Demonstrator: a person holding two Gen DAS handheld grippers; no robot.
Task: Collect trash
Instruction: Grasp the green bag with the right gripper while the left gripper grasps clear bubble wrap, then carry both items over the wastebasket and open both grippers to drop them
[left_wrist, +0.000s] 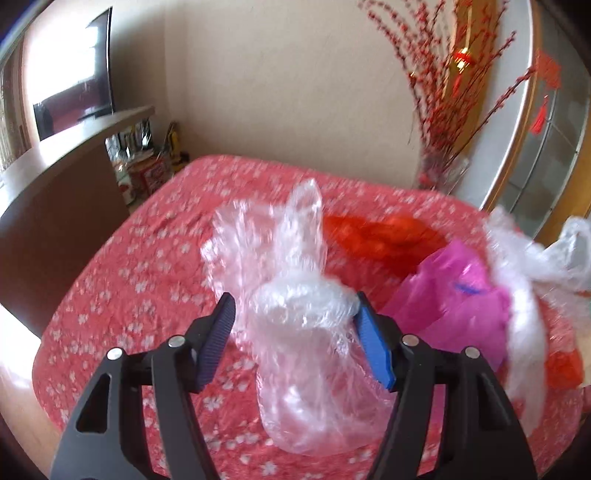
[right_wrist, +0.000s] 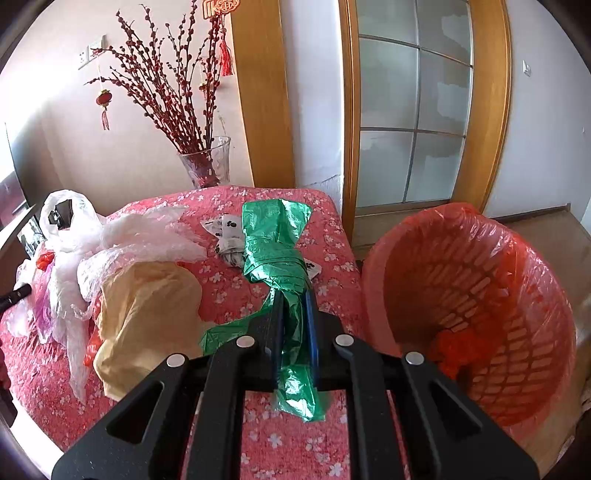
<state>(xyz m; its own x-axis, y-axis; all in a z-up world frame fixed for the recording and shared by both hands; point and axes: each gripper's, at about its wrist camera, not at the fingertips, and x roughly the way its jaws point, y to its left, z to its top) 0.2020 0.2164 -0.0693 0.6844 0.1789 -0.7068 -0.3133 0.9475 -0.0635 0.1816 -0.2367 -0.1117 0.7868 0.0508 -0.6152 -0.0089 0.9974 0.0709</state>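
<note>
Right tongs (right_wrist: 293, 295) clamp the green bag (right_wrist: 275, 240), its long axis running away over the bench (right_wrist: 332, 221) beside the red basket (right_wrist: 461, 314). Left tongs (left_wrist: 295, 306) stand wide around an upright clear bag (left_wrist: 295, 295).

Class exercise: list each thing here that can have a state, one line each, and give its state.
left gripper: open around the clear bag
clear bag: crumpled, not yet clamped
right gripper: shut on the green bag
green bag: twisted, gripped
red basket: lined, nearly empty
yellow bag: crumpled, untouched
</note>
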